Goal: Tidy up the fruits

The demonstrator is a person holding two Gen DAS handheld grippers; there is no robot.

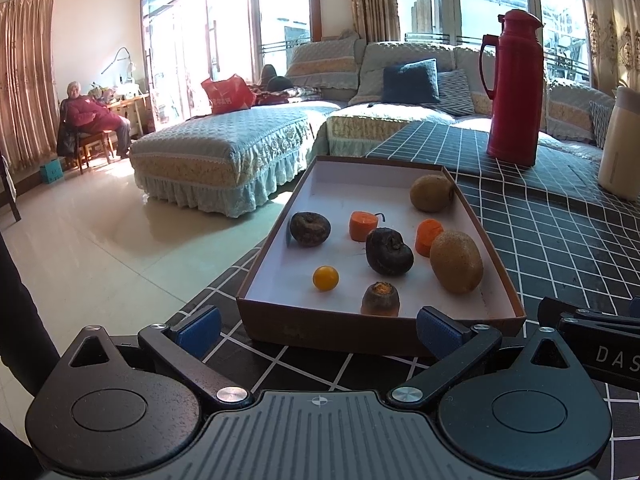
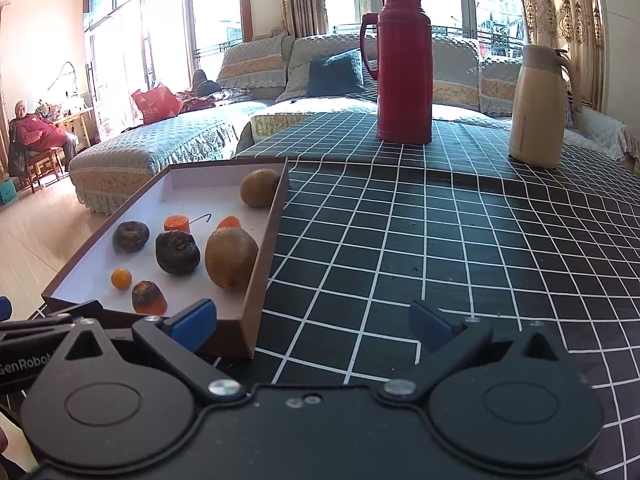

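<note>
Left wrist view looks across a table draped in a black cloth with a white grid (image 1: pixel 540 216), toward a bright living room with tall windows, patterned curtains and a pale glossy tile floor (image 1: pixel 100 240). The left gripper (image 1: pixel 318 326) sits low at the near edge of a shallow brown cardboard tray (image 1: pixel 340 330), its blue-padded fingers spread wide apart and holding nothing. Inside the tray, on its white floor, lie two kiwis (image 1: pixel 456 262), one near and one in the far right corner, two dark wrinkled round fruits (image 1: pixel 389 251), two orange carrot chunks (image 1: pixel 363 225), a darker carrot stub (image 1: pixel 380 300) by the near wall, and a small yellow-orange round fruit (image 1: pixel 325 278). All are apart from the fingers.

Behind the tray a red thermos (image 1: pixel 514 92) stands upright on the cloth; a cream jug (image 2: pixel 540 108) stands to its right, well apart. Beyond the table runs a long sofa with quilted covers (image 1: pixel 240 144), cushions and a red bag (image 1: pixel 226 94). A person in a red jacket (image 1: pixel 90 114) sits on a chair at the far left wall.

In the right wrist view, the right gripper (image 2: pixel 312 326) hovers over bare cloth just right of the tray's corner, fingers likewise wide open and empty.
</note>
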